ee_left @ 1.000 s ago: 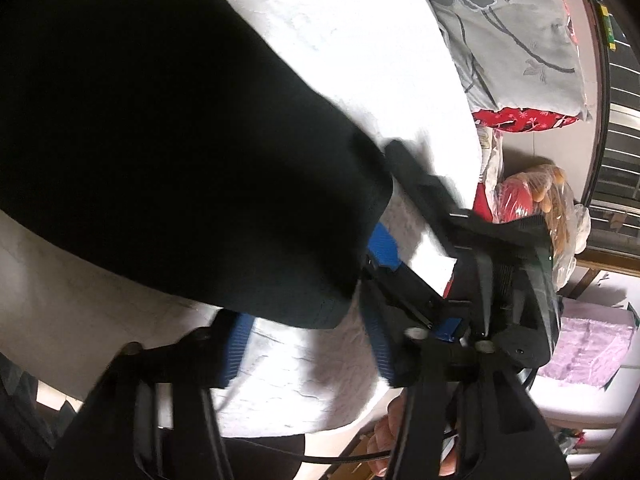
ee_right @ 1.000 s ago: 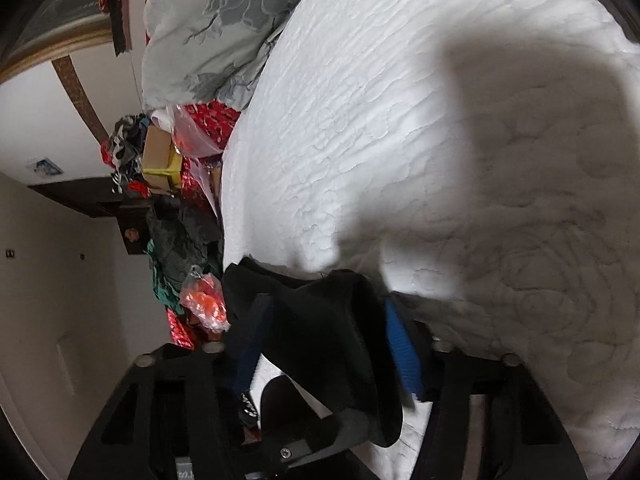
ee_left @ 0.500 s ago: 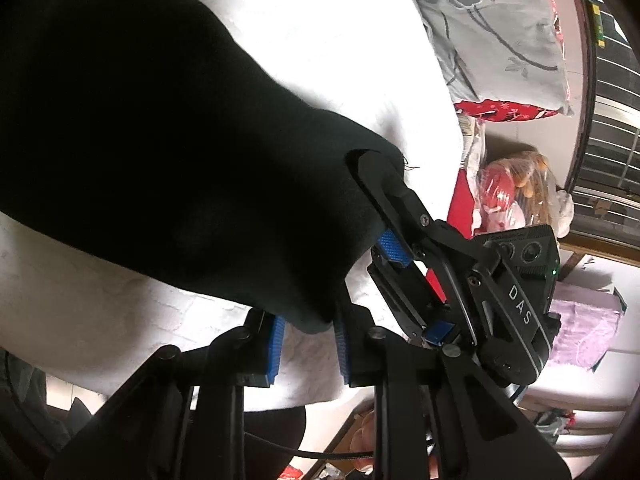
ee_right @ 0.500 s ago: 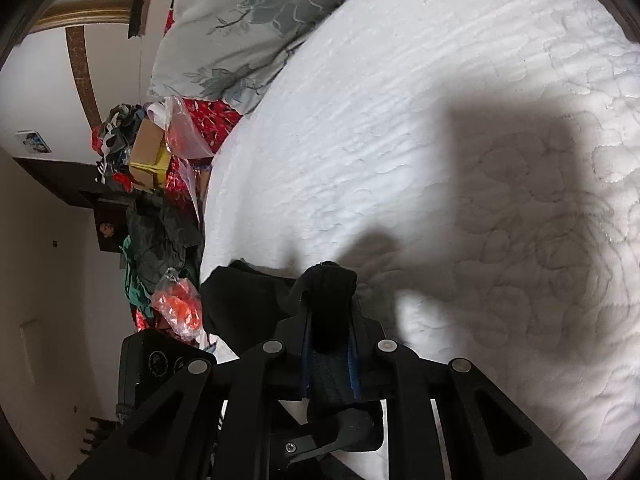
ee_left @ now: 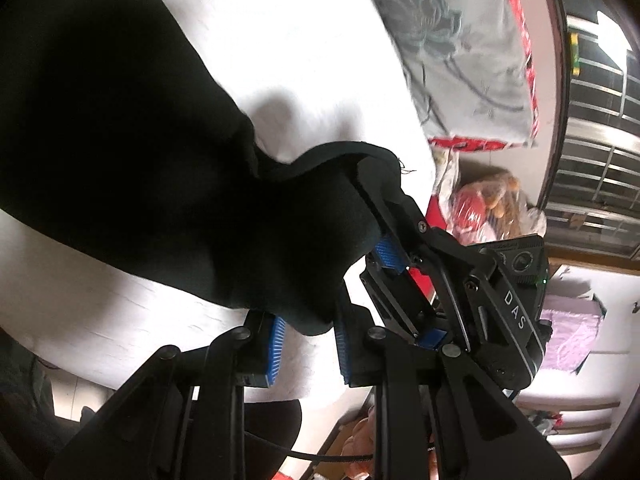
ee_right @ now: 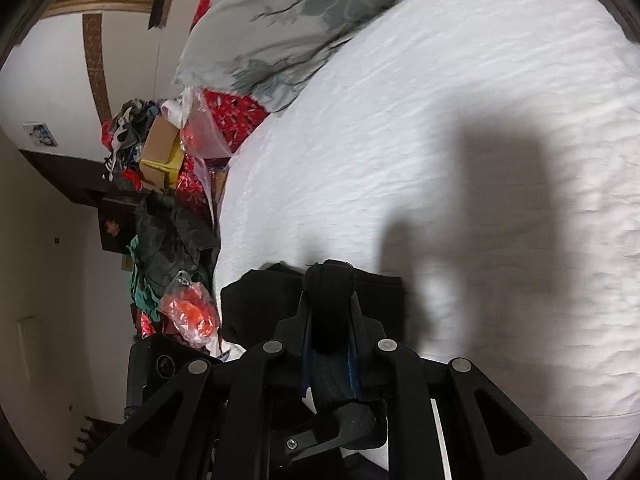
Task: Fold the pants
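The black pants (ee_left: pixel 120 140) lie across the white quilted bed (ee_left: pixel 280 40). My left gripper (ee_left: pixel 306 330) is shut on the near corner of the pants, the cloth bunched between its blue pads (ee_left: pixel 277 340). My right gripper (ee_left: pixel 390 216) shows in the left wrist view beside it, clamped on the same edge. In the right wrist view my right gripper (ee_right: pixel 330 312) is shut on a rolled bunch of the black pants (ee_right: pixel 330 284), held just above the bed (ee_right: pixel 480 140). The left gripper's body shows at lower left there.
A grey floral pillow (ee_left: pixel 460 60) lies at the head of the bed, also in the right wrist view (ee_right: pixel 288 20). Bags, boxes and clothes (ee_right: pixel 168 200) are piled on the floor beside the bed edge. A window grille (ee_left: pixel 600 140) stands beyond.
Both grippers closed on the pants edge within the last second. They have since lifted the edge a little, so the cloth bunches up off the bed.
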